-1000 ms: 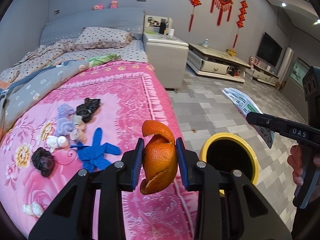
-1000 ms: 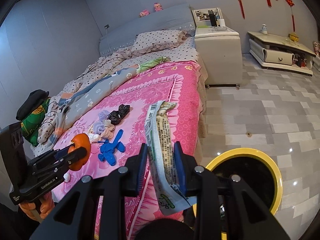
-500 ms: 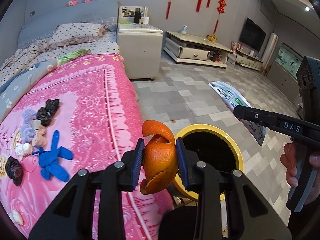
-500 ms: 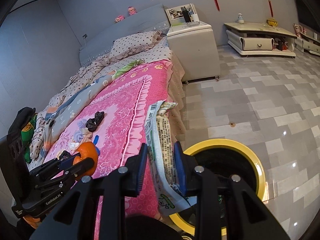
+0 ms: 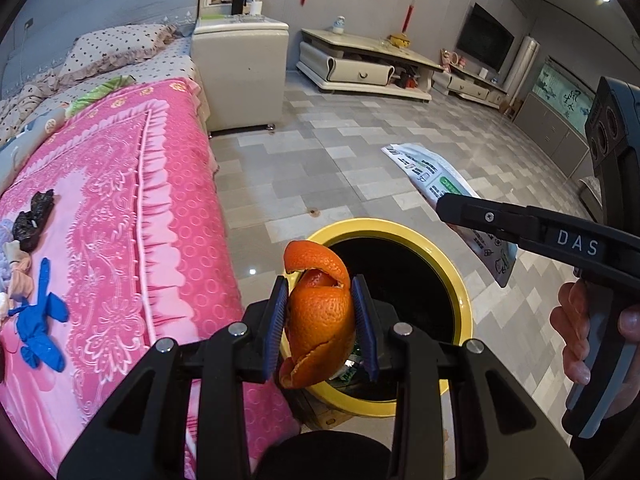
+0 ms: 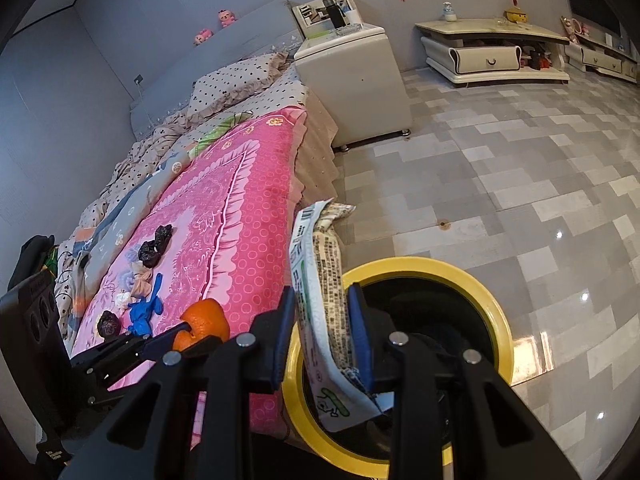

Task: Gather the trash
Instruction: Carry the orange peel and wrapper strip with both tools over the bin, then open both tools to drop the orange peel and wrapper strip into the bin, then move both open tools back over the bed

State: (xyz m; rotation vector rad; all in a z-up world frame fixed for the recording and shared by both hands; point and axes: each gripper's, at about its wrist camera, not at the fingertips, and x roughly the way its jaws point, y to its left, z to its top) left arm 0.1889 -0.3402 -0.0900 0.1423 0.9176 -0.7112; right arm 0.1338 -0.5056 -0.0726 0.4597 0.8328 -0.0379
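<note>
My left gripper [image 5: 320, 328] is shut on an orange peel [image 5: 316, 320] and holds it over the near left rim of a yellow-rimmed black bin [image 5: 452, 276] on the floor beside the bed. My right gripper [image 6: 324, 332] is shut on a white printed wrapper [image 6: 320, 280] and holds it above the same bin [image 6: 496, 320]. The wrapper [image 5: 436, 176] and the right gripper also show in the left wrist view, to the right of the bin. The orange peel [image 6: 204, 324] shows in the right wrist view, left of the bin.
A pink bedspread [image 5: 120, 184] carries a blue glove [image 5: 40, 332], black crumpled bits [image 5: 32, 220] and other small scraps. A white bedside cabinet [image 5: 240, 68] stands by the bed. A low TV stand [image 5: 360, 64] is at the back. The floor is grey tile [image 5: 360, 140].
Both grippers have moved right, away from the bed and toward the bin. The bin now lies under both held items. Both grips are unchanged.
</note>
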